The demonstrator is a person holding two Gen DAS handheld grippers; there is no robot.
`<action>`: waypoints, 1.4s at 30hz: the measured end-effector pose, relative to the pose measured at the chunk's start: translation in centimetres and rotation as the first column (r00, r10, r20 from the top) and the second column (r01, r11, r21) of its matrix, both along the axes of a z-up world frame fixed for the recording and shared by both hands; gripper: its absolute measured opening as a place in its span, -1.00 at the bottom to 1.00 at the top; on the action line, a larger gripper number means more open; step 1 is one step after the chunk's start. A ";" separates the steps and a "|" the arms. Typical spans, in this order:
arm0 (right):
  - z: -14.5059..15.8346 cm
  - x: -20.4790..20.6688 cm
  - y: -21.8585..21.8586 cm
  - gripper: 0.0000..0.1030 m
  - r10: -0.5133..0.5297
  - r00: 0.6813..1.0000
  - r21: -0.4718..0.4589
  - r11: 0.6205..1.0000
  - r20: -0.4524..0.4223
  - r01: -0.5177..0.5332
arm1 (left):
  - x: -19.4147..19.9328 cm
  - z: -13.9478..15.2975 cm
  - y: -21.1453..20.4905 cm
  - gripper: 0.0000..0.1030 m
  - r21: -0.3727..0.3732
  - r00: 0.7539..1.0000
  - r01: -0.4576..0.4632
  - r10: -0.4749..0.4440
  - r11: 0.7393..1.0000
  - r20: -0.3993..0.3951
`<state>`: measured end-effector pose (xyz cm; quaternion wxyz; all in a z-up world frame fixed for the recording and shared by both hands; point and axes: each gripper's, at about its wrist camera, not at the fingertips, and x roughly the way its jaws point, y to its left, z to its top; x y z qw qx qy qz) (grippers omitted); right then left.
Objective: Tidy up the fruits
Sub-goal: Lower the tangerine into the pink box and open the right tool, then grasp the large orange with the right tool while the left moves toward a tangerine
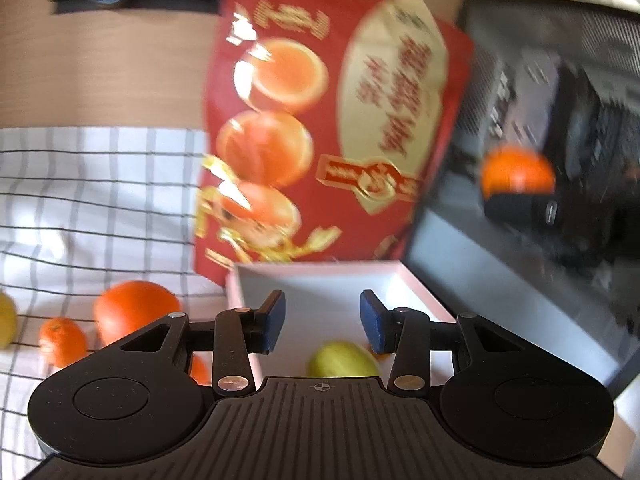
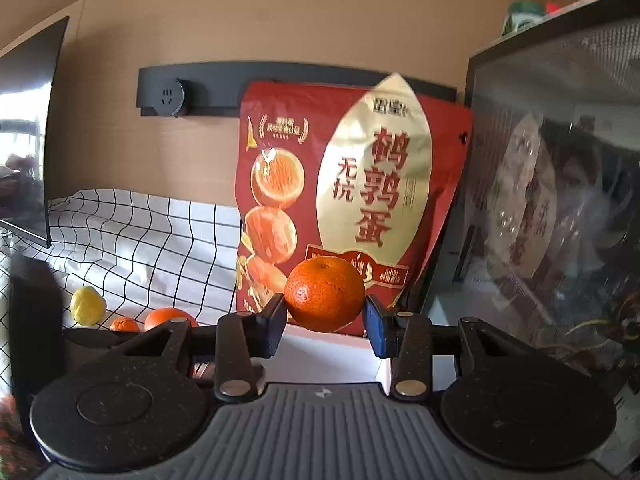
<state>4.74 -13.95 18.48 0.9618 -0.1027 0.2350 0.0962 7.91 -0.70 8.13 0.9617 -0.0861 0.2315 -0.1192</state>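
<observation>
My right gripper (image 2: 325, 322) is shut on a small orange mandarin (image 2: 325, 294) and holds it above the white box (image 2: 328, 354). My left gripper (image 1: 322, 320) is open and empty over the same white box (image 1: 256, 280), where a yellow-green lemon (image 1: 342, 360) lies below the fingers. On the checked cloth to the left lie a large orange (image 1: 134, 312), a small mandarin (image 1: 62, 340) and a yellow lemon (image 1: 6, 320). They also show in the right wrist view: the orange (image 2: 168, 317), the mandarin (image 2: 124, 324) and the lemon (image 2: 87, 306).
A red snack bag (image 2: 352, 200) stands against the wall behind the box. A dark glass-fronted case (image 2: 560, 200) stands at the right and mirrors the held mandarin (image 1: 518, 174). A monitor (image 2: 28, 140) is at far left. A black power strip (image 2: 200, 90) runs along the wall.
</observation>
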 end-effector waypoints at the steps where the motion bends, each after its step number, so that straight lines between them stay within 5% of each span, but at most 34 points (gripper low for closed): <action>1: -0.3 0.4 -0.1 -0.20 -0.005 1.000 0.008 1.000 -0.018 0.005 | -0.2 0.1 0.8 -0.11 -0.012 1.000 -0.022 0.022 1.000 0.012; 6: -2.9 3.5 -1.0 -0.20 -0.038 0.985 0.061 0.997 -0.171 0.049 | -0.2 -0.7 5.3 -0.11 -0.074 0.992 -0.129 0.129 0.989 -0.007; 11: -7.1 6.2 -1.3 -0.20 -0.061 0.937 0.079 0.992 -0.343 0.094 | -0.9 -2.2 10.6 -0.11 -0.124 0.971 -0.237 0.234 0.963 -0.044; 17: -10.4 7.9 -0.7 -0.19 -0.091 0.899 0.044 0.992 -0.428 0.121 | -2.1 -4.7 16.8 -0.11 -0.180 0.933 -0.360 0.355 0.916 -0.057; 20: -10.9 8.3 -0.5 0.10 -0.097 0.896 0.044 0.991 -0.433 0.128 | -3.5 -5.8 20.0 -0.12 -0.243 0.903 -0.423 0.427 0.873 -0.041; 25: -10.2 7.9 1.3 0.14 -0.153 0.932 -0.045 0.988 -0.329 0.146 | -6.7 -8.3 24.1 -0.12 -0.407 0.850 -0.487 0.526 0.773 -0.021; 27: -9.0 7.0 2.6 0.17 -0.116 0.958 -0.025 0.993 -0.261 0.113 | -7.3 -8.6 25.6 -0.12 -0.479 0.828 -0.513 0.558 0.712 -0.057; 30: -7.5 5.7 5.2 0.44 0.032 0.972 0.076 0.997 -0.233 -0.015 | -8.2 -8.5 26.5 -0.12 -0.498 0.796 -0.545 0.603 0.674 -0.055; 35: -8.5 5.8 11.8 0.51 0.181 0.938 0.135 0.980 -0.295 -0.147 | -8.4 -8.1 26.1 -0.12 -0.483 0.801 -0.543 0.596 0.687 -0.052; 42: -12.4 9.7 19.3 0.51 0.027 0.964 0.044 0.999 -0.263 -0.016 | -8.3 -7.7 24.4 -0.11 -0.442 0.830 -0.503 0.558 0.743 -0.007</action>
